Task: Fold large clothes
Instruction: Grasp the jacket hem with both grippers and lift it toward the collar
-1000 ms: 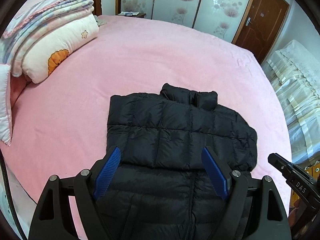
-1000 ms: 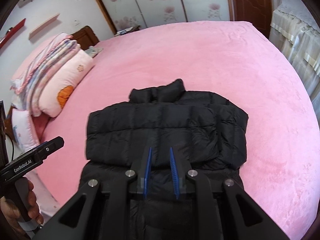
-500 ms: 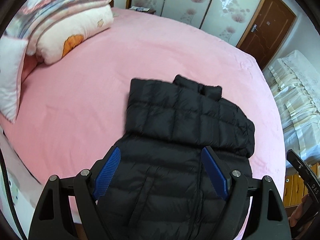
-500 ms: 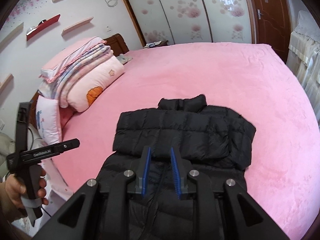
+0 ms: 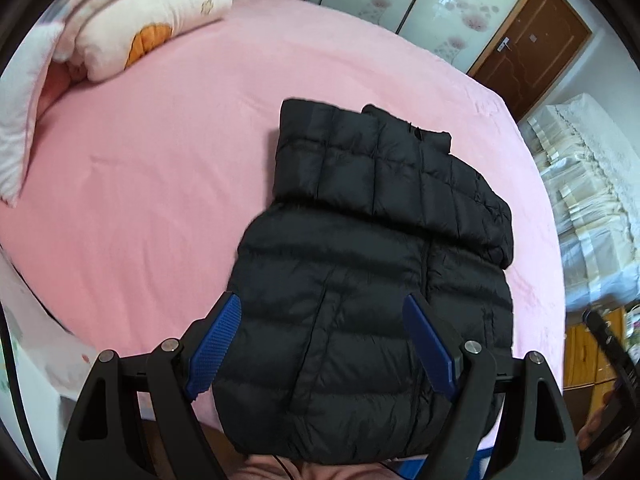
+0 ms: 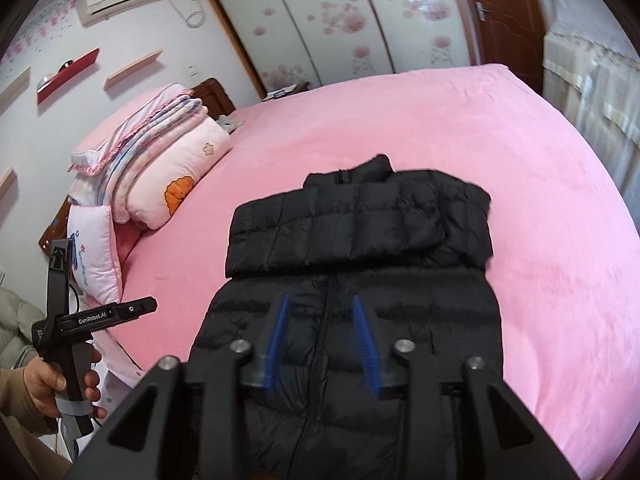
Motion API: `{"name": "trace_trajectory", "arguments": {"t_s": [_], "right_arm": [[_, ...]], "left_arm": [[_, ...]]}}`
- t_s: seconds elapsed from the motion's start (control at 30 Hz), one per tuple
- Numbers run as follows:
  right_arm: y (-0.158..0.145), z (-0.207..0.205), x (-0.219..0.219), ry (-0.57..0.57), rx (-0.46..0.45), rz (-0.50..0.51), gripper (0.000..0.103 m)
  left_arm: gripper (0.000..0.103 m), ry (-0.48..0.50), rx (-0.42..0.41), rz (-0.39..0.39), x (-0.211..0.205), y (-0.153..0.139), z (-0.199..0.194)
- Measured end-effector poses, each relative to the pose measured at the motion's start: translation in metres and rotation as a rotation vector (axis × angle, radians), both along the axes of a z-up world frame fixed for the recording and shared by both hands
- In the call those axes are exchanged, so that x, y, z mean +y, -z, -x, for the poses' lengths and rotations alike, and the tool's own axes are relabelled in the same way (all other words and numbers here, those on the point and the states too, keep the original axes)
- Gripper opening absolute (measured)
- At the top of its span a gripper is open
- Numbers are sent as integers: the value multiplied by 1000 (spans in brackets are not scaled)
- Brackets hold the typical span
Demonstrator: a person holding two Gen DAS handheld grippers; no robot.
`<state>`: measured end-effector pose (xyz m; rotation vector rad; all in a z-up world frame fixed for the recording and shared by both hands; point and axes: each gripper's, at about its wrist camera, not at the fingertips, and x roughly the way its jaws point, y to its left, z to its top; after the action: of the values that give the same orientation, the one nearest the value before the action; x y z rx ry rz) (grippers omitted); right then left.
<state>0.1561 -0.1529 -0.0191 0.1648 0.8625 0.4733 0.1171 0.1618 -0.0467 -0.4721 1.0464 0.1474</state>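
Where both hover, black jacket [image 5: 372,280] below left tool [image 5: 320,344] (spread wide)

Pink bed [image 5: 168,168], folded quilts [image 6: 160,168], perhaps a wardrobe [image 6: 340,20]

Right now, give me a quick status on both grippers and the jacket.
Left gripper open, empty. Right gripper opening, nothing pinched. Black jacket flat on pink bed, sleeves folded across chest. Nothing in the way.

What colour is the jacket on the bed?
Black, quilted jacket; clearest in the left wrist view.
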Motion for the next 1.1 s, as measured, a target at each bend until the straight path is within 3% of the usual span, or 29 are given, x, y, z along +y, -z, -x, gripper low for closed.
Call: {"name": "trace_trajectory", "arguments": {"t_s": [0.07, 0.13, 0.23, 0.4, 0.53, 0.77, 0.93, 1.1], "right_arm": [[2, 11, 0, 30, 7, 1, 41], [5, 22, -5, 65, 18, -5, 55], [18, 35, -16, 117, 57, 7, 64], [59, 56, -46, 196, 162, 44, 65], [98, 72, -65, 195, 221, 117, 65], [165, 82, -99, 205, 329, 208, 65], [200, 73, -122, 245, 409, 145, 65], [230, 61, -123, 246, 509, 49, 67]], "left_arm": [[82, 2, 4, 19, 2, 4, 6], [82, 16, 13, 24, 2, 9, 11], [83, 52, 54, 13, 1, 25, 19], [83, 79, 157, 4, 5, 72, 41], [82, 71, 223, 17, 10, 118, 63], [82, 63, 267, 37, 11, 182, 81], [83, 40, 255, 109, 10, 207, 79], [95, -4, 242, 158, 12, 228, 84]]}}
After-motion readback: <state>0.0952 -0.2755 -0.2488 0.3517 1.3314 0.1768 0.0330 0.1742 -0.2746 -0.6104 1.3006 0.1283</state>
